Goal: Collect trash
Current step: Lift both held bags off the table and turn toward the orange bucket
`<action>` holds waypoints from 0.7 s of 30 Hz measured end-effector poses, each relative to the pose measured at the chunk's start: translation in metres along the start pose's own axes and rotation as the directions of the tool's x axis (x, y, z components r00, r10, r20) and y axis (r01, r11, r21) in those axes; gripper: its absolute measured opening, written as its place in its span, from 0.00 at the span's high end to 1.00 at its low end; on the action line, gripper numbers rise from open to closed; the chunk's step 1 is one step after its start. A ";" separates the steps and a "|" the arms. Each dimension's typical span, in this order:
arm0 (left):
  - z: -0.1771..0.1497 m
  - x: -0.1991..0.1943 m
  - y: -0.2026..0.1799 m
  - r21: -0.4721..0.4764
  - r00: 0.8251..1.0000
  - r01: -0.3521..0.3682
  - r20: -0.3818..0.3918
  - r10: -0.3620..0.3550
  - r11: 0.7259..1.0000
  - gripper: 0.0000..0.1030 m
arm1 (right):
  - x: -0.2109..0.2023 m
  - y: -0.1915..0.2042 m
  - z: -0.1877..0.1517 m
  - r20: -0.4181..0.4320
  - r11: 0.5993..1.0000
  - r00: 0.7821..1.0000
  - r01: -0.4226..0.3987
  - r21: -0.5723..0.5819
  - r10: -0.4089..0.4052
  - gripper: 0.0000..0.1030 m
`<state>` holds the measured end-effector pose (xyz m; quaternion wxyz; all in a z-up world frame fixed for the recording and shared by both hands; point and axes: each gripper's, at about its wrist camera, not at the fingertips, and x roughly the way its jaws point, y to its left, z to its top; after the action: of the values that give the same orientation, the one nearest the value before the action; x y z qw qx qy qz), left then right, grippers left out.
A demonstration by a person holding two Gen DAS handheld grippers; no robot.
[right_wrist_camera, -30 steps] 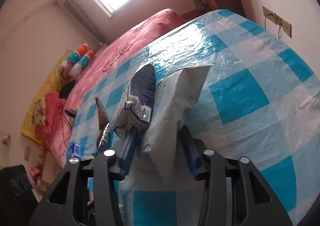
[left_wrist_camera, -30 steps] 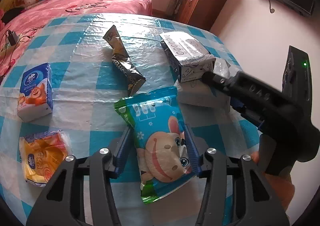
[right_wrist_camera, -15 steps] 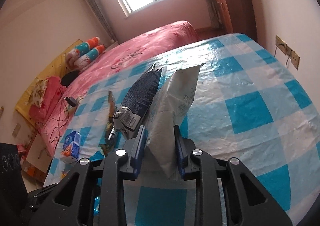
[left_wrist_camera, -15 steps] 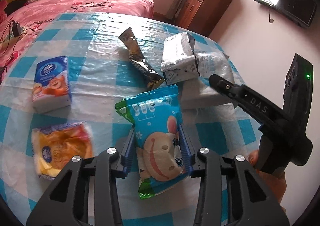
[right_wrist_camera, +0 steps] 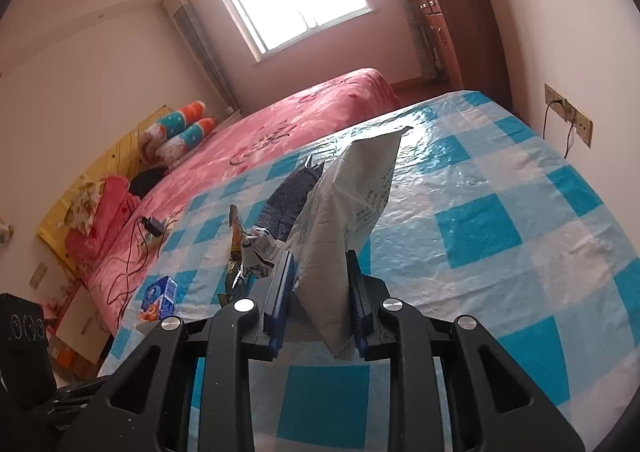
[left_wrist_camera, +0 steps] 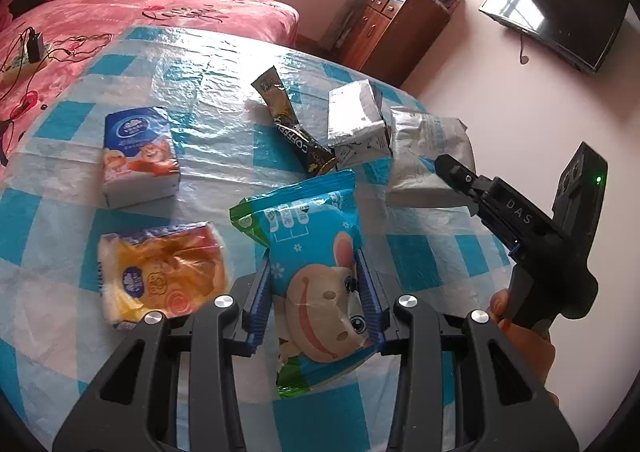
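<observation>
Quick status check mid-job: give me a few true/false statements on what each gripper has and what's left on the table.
1. The left gripper is shut on the blue cartoon snack bag. True.
2. The right gripper is open and holds nothing. False: its jaws pinch the white wrapper.
3. The coffee sachet lies on the checkered tablecloth. True.
4. The blue tissue pack is held by a gripper. False: it rests on the tablecloth, ungripped.
5. The orange tissue pack sits right of the snack bag. False: left.
</observation>
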<state>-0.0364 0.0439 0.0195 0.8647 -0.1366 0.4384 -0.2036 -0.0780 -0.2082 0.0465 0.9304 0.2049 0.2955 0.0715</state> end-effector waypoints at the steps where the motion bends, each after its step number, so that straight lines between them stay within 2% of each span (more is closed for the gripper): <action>1: 0.000 -0.002 0.001 0.001 1.000 0.002 0.003 -0.002 1.000 0.60 | -0.002 -0.001 0.000 0.005 1.000 1.000 0.000 0.006 0.000 0.73; 9: -0.006 -0.024 0.016 -0.003 1.000 0.015 0.026 -0.015 1.000 0.60 | -0.026 -0.015 -0.003 0.054 0.996 0.998 -0.020 0.087 0.015 0.73; 14: -0.011 -0.034 0.026 -0.011 0.999 0.013 0.033 -0.012 1.000 0.60 | -0.038 -0.003 -0.004 0.061 0.997 0.998 -0.029 0.066 0.025 0.73; 21: -0.019 -0.048 0.045 -0.029 0.999 0.001 0.040 0.001 1.000 0.60 | -0.041 0.024 -0.011 0.029 0.998 0.998 -0.061 0.023 0.061 0.73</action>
<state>-0.0668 0.1050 0.0230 0.8713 -0.1532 0.4238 -0.1944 -0.1183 -0.1933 0.0704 0.9293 0.2258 0.2769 0.0935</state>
